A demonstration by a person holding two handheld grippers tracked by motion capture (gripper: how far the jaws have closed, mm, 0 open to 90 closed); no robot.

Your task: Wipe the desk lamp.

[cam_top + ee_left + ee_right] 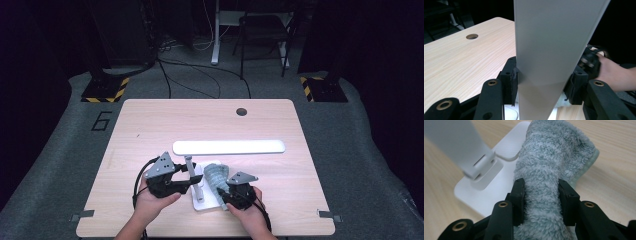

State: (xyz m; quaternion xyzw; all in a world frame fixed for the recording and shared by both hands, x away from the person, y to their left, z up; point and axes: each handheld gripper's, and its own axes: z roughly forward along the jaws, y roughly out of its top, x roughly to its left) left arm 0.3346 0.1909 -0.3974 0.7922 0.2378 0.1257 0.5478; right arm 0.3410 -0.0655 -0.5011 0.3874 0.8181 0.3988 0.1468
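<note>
High view: lamp (200, 172) at table (150, 125) 6 o'clock. Left gripper (186, 181) jaws clamp its stiff, smooth stem, likely slippery, so hold low. Right gripper (222, 199) jaws pinch soft, light cloth (216, 176) lying on the base's right edge; bunch it.

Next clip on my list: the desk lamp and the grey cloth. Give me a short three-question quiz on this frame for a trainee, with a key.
1. True or false: the left gripper is closed on the lamp's upright arm.
2. What does the right gripper hold? A) a cable B) the fluffy grey cloth C) nothing
3. What does the cloth partly lie on, besides the table?

Key
1. True: its jaws press both sides of the arm.
2. B: the cloth is pinched between both jaws.
3. The lamp's white base.
</note>
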